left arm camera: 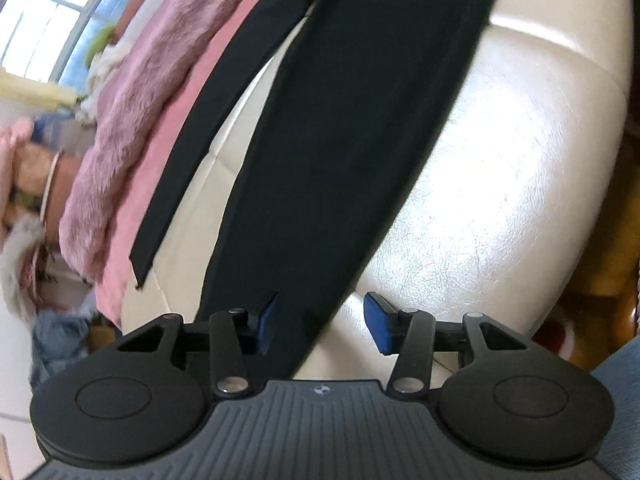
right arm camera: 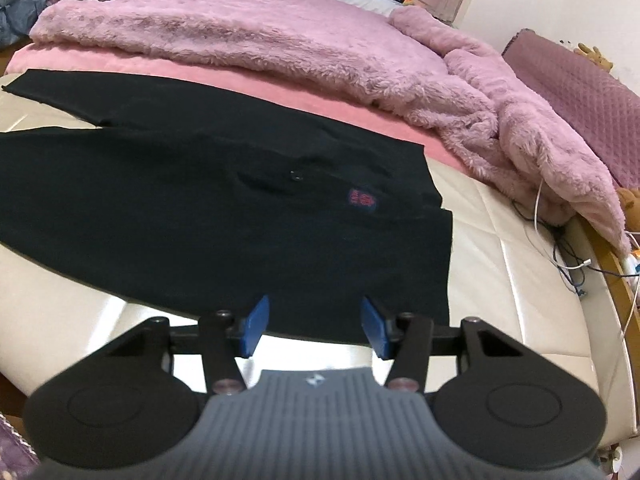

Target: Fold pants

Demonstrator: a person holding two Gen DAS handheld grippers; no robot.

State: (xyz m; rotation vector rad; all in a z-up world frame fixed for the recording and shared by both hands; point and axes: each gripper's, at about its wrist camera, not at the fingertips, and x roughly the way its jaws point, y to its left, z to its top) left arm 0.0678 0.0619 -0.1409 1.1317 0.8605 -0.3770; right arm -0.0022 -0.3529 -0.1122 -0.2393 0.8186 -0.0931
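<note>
Black pants [right arm camera: 208, 208] lie flat on a cream leather bed surface [right arm camera: 512, 264], with the waist, a button and a small red logo [right arm camera: 362, 199] toward the right. In the left wrist view the pants [left arm camera: 344, 152] show as two long legs running away from me. My left gripper [left arm camera: 323, 322] hovers over the near leg's hem; cloth lies between its blue pads [left arm camera: 267, 322], which stand apart and do not press on it. My right gripper [right arm camera: 315, 328] sits at the near edge of the waist, jaws apart, with cloth between the pads [right arm camera: 374, 330] but not pinched.
A fluffy pink blanket [right arm camera: 280, 36] is heaped along the far side of the bed over a pink sheet [right arm camera: 248, 80]. Cables [right arm camera: 560, 240] hang at the right edge by a wooden frame [right arm camera: 612, 280]. Clutter and a window [left arm camera: 44, 20] lie beyond.
</note>
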